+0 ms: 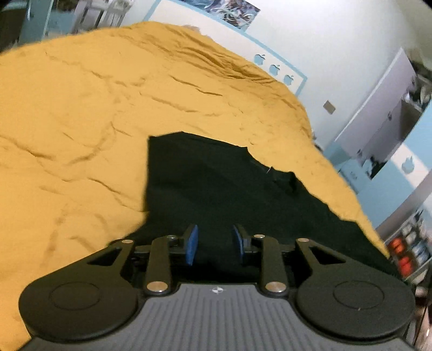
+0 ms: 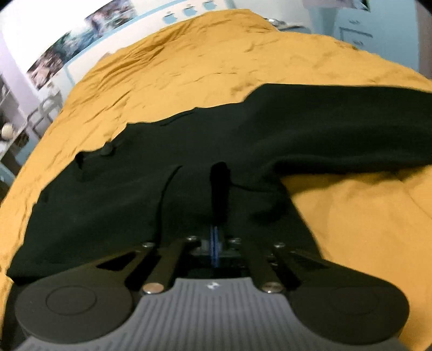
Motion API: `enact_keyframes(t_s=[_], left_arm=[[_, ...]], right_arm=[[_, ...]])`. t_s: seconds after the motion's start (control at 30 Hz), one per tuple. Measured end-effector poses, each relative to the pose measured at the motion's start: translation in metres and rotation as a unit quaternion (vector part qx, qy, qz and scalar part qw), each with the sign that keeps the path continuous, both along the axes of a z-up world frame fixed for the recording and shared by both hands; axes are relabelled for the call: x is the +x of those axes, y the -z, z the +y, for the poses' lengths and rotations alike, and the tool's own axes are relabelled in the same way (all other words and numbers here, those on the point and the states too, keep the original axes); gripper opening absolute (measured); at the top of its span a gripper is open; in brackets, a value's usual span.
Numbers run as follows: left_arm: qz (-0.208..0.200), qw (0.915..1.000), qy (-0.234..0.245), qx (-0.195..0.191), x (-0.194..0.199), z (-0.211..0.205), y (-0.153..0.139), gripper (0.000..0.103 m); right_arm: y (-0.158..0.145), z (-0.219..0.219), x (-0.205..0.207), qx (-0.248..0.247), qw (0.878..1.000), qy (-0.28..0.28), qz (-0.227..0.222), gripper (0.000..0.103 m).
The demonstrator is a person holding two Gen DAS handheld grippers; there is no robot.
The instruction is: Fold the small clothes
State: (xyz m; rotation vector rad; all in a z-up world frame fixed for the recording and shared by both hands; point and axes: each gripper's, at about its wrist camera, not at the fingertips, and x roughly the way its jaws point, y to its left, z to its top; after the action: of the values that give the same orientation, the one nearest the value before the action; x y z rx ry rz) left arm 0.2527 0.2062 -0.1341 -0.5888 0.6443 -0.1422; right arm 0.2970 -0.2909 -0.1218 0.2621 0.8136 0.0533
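Note:
A black garment (image 1: 216, 183) lies spread on a mustard-yellow bedspread (image 1: 81, 108). My left gripper (image 1: 214, 226) hovers over its near part. The blue pads (image 1: 191, 243) stand apart with a gap between them, and only the dark cloth below shows through it. In the right wrist view the same garment (image 2: 135, 189) stretches across the bedspread (image 2: 351, 216), with one long part running off to the right. My right gripper (image 2: 220, 167) has its fingers pressed together, and its tips pinch a raised fold of the black cloth.
The bedspread is wrinkled and drops away at its edges. Beyond it are white and pale blue walls with posters (image 1: 232, 12), a shelf unit with coloured boxes (image 1: 405, 243) at the right and white shelves (image 2: 16, 121) at the left.

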Motion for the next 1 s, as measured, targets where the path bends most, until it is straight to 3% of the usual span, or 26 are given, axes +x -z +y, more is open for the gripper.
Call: enact_keyframes(t_s=[0.2, 0.3, 0.37, 0.43, 0.5, 0.57, 0.6, 0.67, 0.77, 0.9, 1.0], left_arm=[[0.074, 0.9973, -0.004, 0.004, 0.032, -0.007, 0.041, 0.033], [0.074, 0.9972, -0.004, 0.006, 0.031, -0.009, 0.046, 0.033], [0.075, 0.9971, -0.003, 0.009, 0.031, -0.010, 0.048, 0.033], [0.077, 0.9970, -0.003, 0.010, 0.031, -0.009, 0.051, 0.033], [0.078, 0.9969, -0.001, 0.012, 0.032, -0.010, 0.049, 0.033], [0.079, 0.9968, -0.001, 0.011, 0.032, -0.009, 0.047, 0.033], [0.079, 0.9969, -0.002, 0.009, 0.032, -0.009, 0.046, 0.033], [0.078, 0.9969, -0.001, 0.008, 0.031, -0.009, 0.046, 0.033], [0.077, 0.9970, 0.001, 0.006, 0.031, -0.008, 0.047, 0.033], [0.079, 0.9968, 0.001, 0.005, 0.032, -0.009, 0.047, 0.033], [0.077, 0.9970, 0.000, -0.003, 0.030, -0.008, 0.040, 0.033]], right_arm=[[-0.004, -0.012, -0.011, -0.010, 1.000, -0.007, -0.013, 0.001], [0.002, -0.006, -0.004, -0.011, 1.000, -0.017, -0.014, 0.021], [0.008, -0.002, 0.004, 0.000, 1.000, -0.022, -0.010, 0.024], [0.013, 0.005, 0.012, 0.002, 0.999, -0.031, -0.014, 0.037], [0.016, 0.012, 0.018, -0.002, 1.000, -0.026, -0.011, 0.039], [0.017, 0.018, 0.019, -0.001, 1.000, -0.029, -0.011, 0.018], [0.015, 0.020, 0.019, -0.013, 0.999, -0.029, -0.011, 0.000], [0.006, 0.014, 0.013, 0.016, 0.999, -0.024, -0.017, 0.000], [-0.010, 0.004, -0.001, 0.000, 0.999, 0.001, -0.047, 0.000], [-0.001, -0.020, 0.000, -0.006, 0.999, 0.031, -0.016, 0.000], [-0.006, -0.020, -0.007, 0.002, 0.999, 0.028, -0.043, 0.000]])
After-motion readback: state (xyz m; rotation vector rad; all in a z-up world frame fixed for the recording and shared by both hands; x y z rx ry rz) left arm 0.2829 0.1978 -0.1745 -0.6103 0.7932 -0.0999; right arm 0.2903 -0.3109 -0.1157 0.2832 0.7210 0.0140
